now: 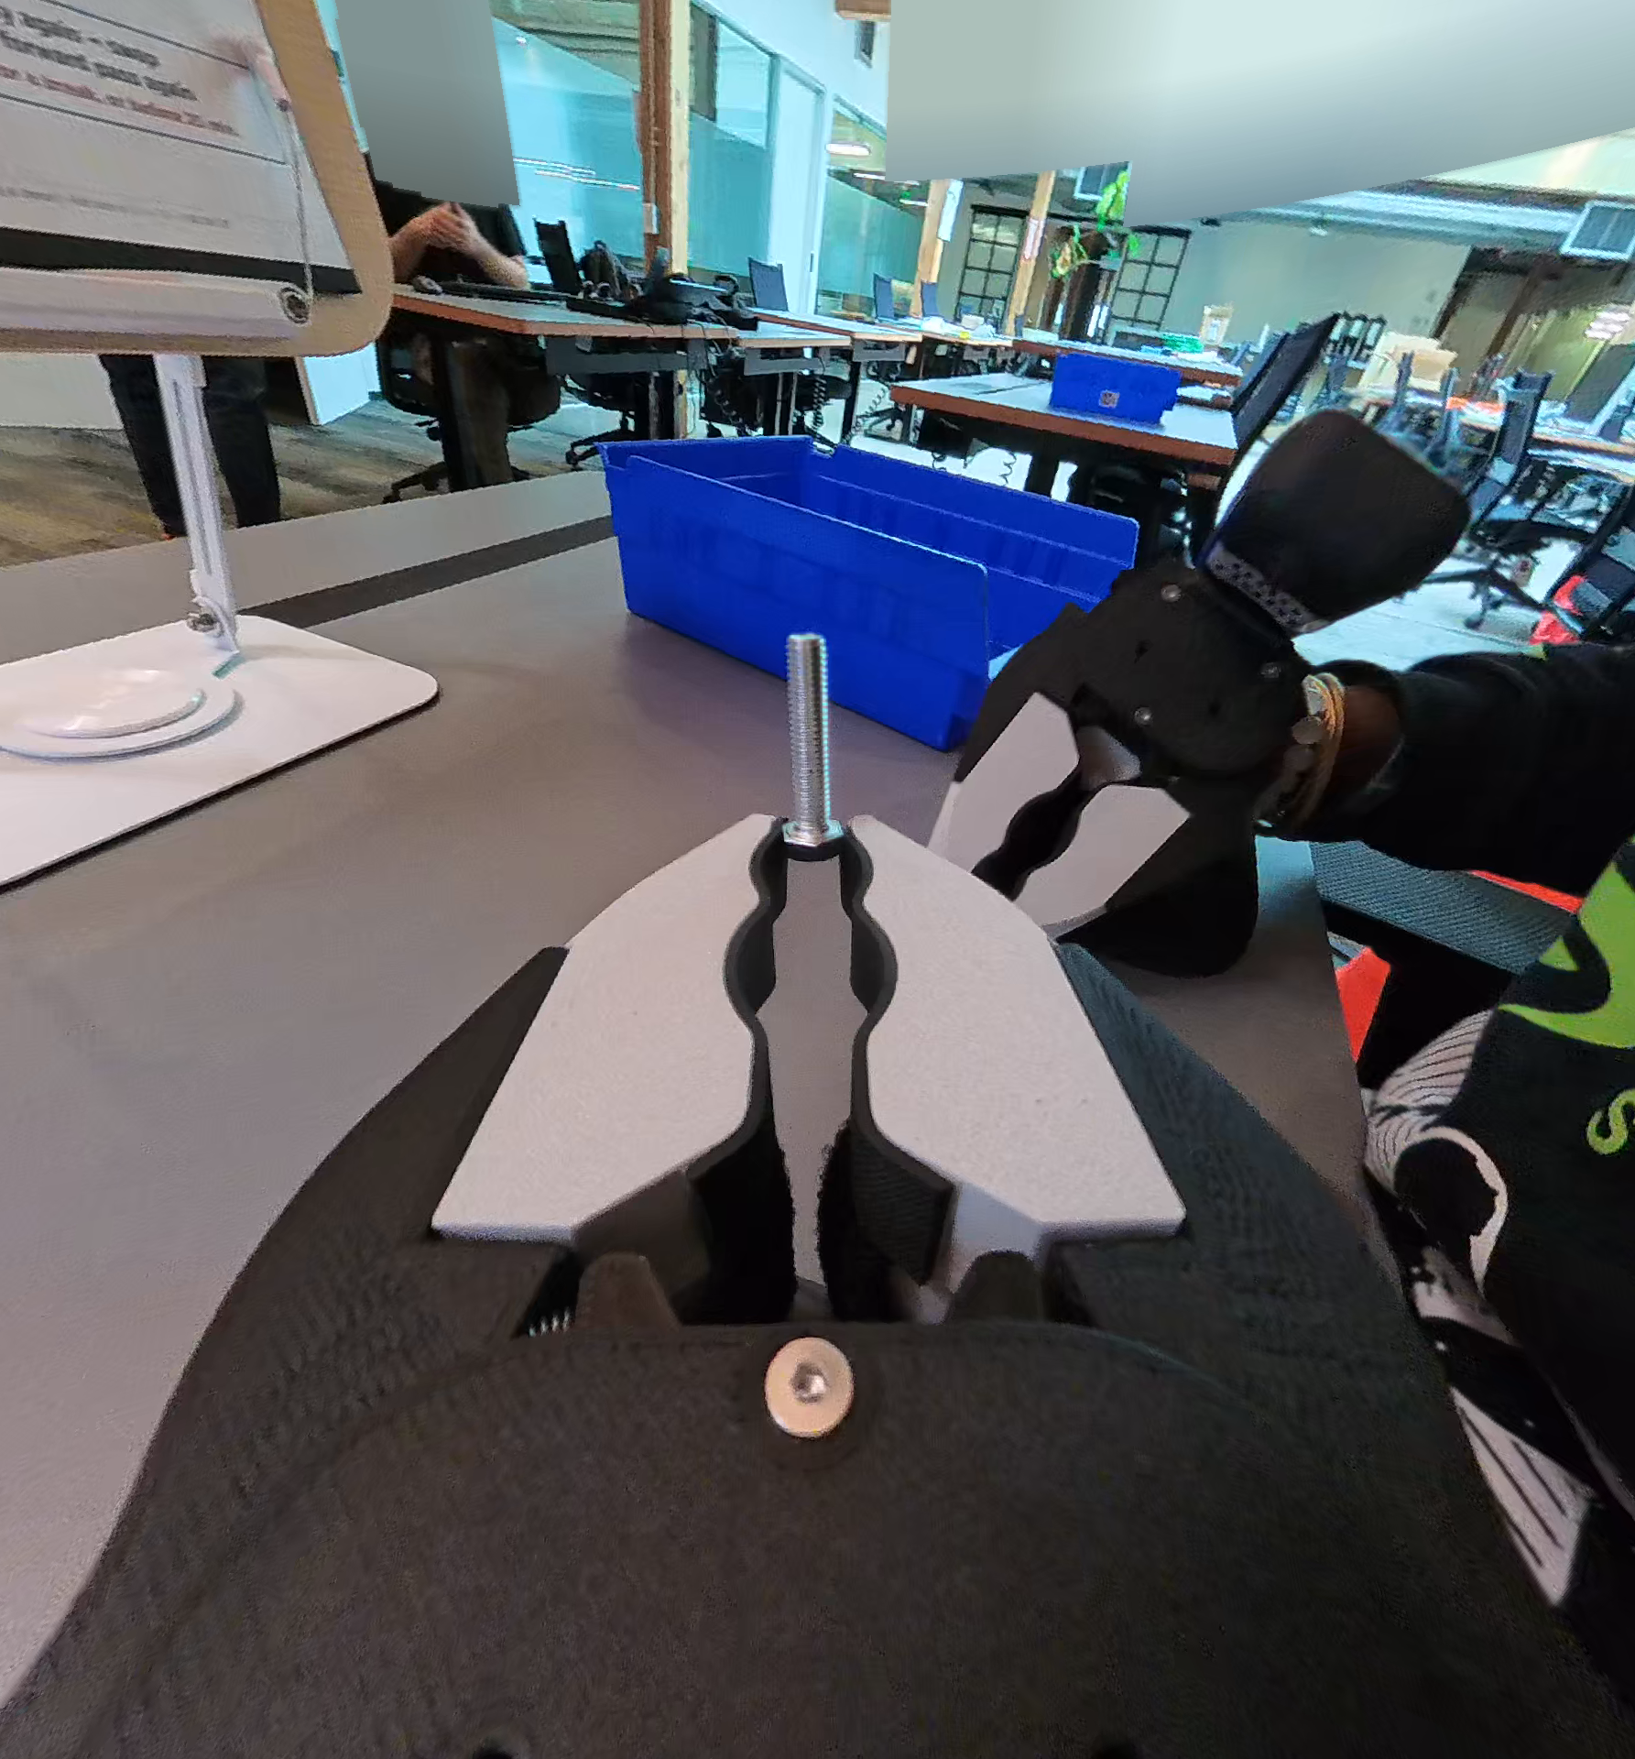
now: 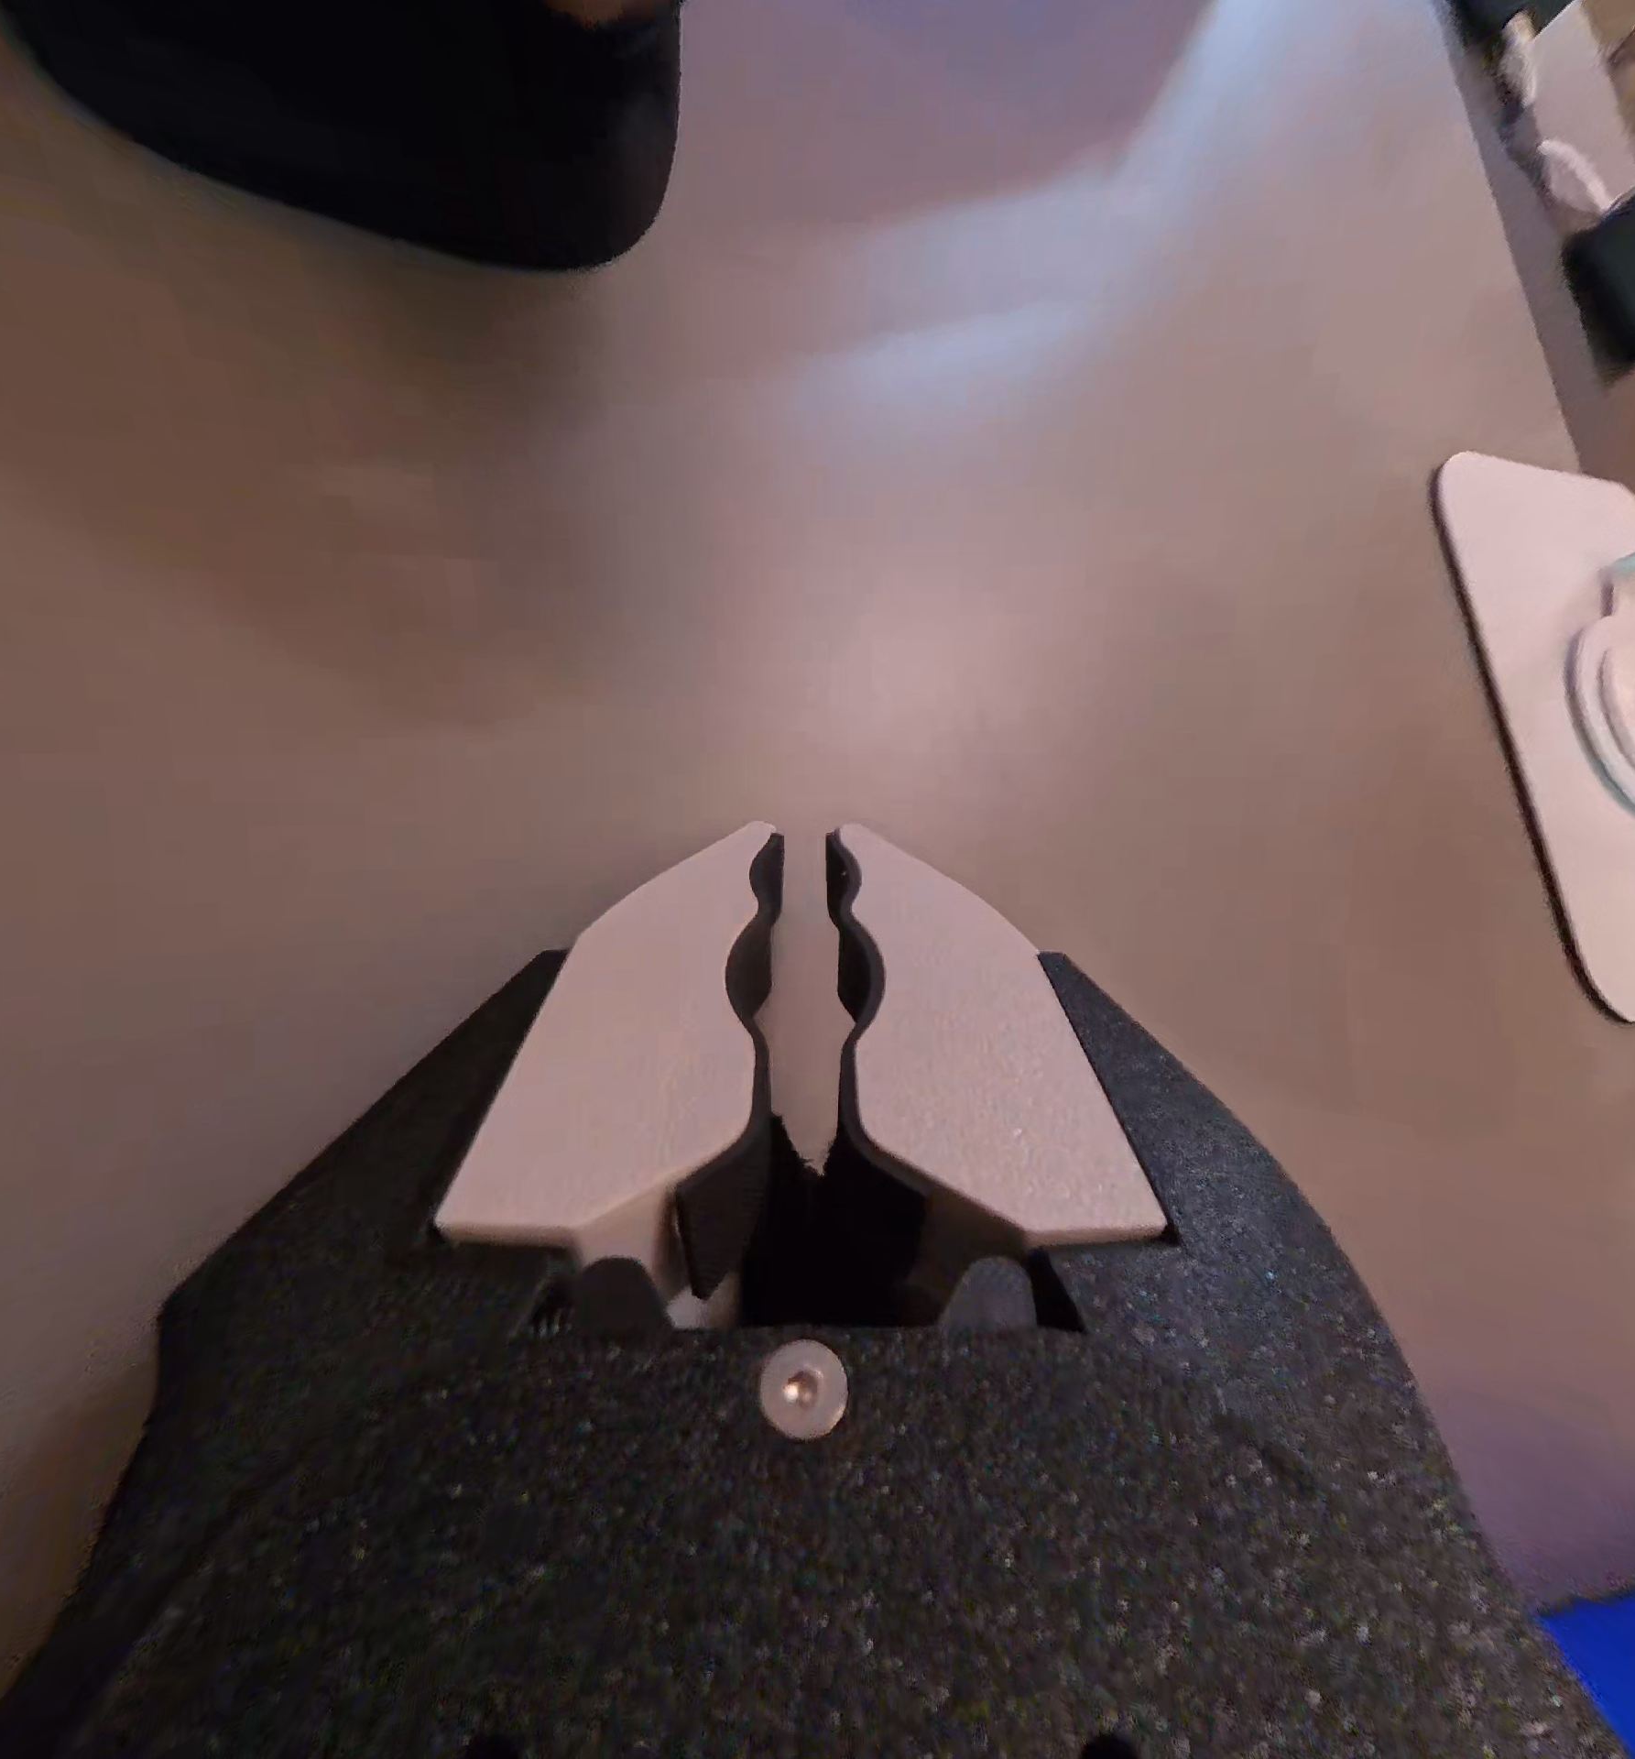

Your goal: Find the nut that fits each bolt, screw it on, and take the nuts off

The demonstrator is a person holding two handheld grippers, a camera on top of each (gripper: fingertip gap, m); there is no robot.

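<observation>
My left gripper (image 1: 811, 838) is shut on the hex head of a silver bolt (image 1: 806, 733). It holds the bolt upright over the grey table (image 1: 366, 999), threaded shaft pointing up. No nut is on the bolt and none is in view. My right gripper (image 1: 994, 876) is to the right of the left one, points down at the table and is held by a hand in a black sleeve. In the right wrist view the right gripper (image 2: 804, 842) shows a narrow gap between its fingers with nothing in it, only bare table below.
A blue plastic bin (image 1: 794, 562) stands behind the bolt; its corner shows in the right wrist view (image 2: 1622, 1656). A white stand base (image 1: 176, 723) sits at the left, also in the right wrist view (image 2: 1556, 714). A dark blurred shape (image 2: 366, 124) lies at the top left. My right fingertips sit around 12 cm from my left ones.
</observation>
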